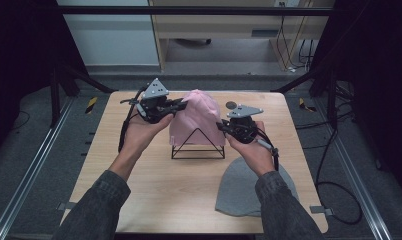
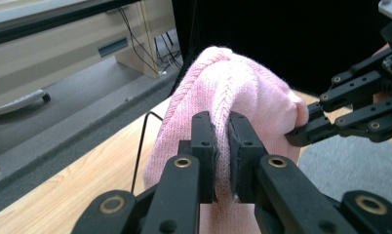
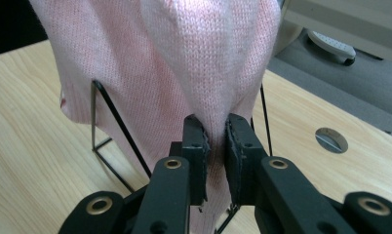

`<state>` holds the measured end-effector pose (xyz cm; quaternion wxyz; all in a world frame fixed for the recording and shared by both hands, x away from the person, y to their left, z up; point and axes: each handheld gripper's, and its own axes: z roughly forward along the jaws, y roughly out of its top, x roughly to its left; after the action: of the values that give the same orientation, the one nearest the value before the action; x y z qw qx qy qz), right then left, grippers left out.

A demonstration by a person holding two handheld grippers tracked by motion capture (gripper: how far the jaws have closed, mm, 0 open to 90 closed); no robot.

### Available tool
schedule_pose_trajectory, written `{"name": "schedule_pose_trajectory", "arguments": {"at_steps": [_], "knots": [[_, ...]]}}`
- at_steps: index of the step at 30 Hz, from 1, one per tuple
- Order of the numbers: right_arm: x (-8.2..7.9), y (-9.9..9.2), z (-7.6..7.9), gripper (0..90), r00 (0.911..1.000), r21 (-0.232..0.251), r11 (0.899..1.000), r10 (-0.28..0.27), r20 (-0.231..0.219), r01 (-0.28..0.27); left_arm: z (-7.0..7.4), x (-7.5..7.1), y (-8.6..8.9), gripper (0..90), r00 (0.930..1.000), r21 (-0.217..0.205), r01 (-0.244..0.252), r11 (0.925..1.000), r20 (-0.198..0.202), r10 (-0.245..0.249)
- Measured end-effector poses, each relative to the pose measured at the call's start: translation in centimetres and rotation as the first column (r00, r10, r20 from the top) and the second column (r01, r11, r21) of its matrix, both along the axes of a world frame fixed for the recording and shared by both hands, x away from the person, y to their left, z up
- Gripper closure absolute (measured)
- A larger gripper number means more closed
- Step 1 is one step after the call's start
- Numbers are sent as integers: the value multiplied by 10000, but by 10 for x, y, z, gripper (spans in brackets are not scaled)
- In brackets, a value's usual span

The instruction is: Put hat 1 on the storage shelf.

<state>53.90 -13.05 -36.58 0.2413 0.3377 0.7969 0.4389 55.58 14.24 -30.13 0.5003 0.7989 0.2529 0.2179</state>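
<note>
Two grippers meet on one pink knitted hat [image 1: 196, 120], which sits draped over a black wire stand [image 1: 198, 146] near the middle of the wooden table [image 1: 154, 195], a little toward its far edge. At the left of the high view, the left gripper [image 1: 178, 106] comes in from the hat's upper left side, its grey three-cornered plate tilted up and its black cable hanging down past the wrist; the left hand [image 1: 141, 131] cups it from below, palm up, with the forearm in a dark grey sleeve running back to the near left corner. In the left gripper view its jaws are pinched tight on a fold of the pink knit, the cloth squeezed between the pads. The stand's wire triangle shows below the hat's hem at the front, and in the right gripper view its thin rods run down behind the cloth to the tabletop. Just right of the hat, the right gripper [image 1: 223, 127] reaches in at the lower right side, held lower than the left one, and the right gripper view shows its jaws likewise clamped on a gathered pleat of the knit. The right hand [image 1: 251, 147] holds it from beneath. Behind that gripper a small round grey cap [image 1: 231, 105] is set into the tabletop. Near the right forearm a grey hat [image 1: 239, 192] lies flat, well clear of the stand.
</note>
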Motion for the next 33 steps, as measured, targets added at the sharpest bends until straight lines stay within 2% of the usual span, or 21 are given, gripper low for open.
{"name": "schedule_pose_trajectory", "arguments": {"at_steps": [2, 6, 8, 10, 13, 15, 20, 24, 30, 33], "knots": [[-2, -2, -7, 796, 9999, -91, 10000, -33, -116, 32, -5, -2, 0, 827, 10000, 221, -61, 9997, 2, 61], [-3, -2, -13, 796, 9998, -180, 9998, 10, -180, -14, -13, -3, 1, 822, 10000, 288, -28, 9996, -30, 29], [-6, -2, -17, 796, 9997, -289, 9995, 82, -215, -88, -21, -6, 1, 818, 10000, 188, 31, 9998, -6, -31], [-7, -3, -18, 796, 9997, -363, 9993, 98, -201, -106, -23, -7, 2, 814, 10000, 133, 54, 9999, 13, -54], [-9, -3, -22, 793, 9995, -454, 9989, 127, -294, -140, -28, -11, 3, 804, 9997, -165, 194, 9997, 132, -192], [-10, -3, -23, 793, 9993, -454, 9988, 150, -342, -166, -31, -15, 4, 803, 9996, -101, 222, 9997, 161, -220], [-11, -3, -25, 792, 9993, -414, 9990, 179, -333, -193, -33, -19, 4, 816, 9995, -88, 276, 9996, 165, -275], [-13, -4, -20, 793, 9995, -186, 9996, 200, -239, -205, -27, -23, 4, 818, 9993, -377, 313, 9988, 231, -304], [-17, -7, -15, 800, 9992, -11, 9994, 334, -213, -334, -26, -28, 6, 828, 9996, -155, 268, 9995, 122, -266], [-17, -7, -17, 802, 9990, -177, 9992, 358, -276, -363, -31, -26, 6, 827, 9999, -102, 122, 9999, -6, -122]]}}
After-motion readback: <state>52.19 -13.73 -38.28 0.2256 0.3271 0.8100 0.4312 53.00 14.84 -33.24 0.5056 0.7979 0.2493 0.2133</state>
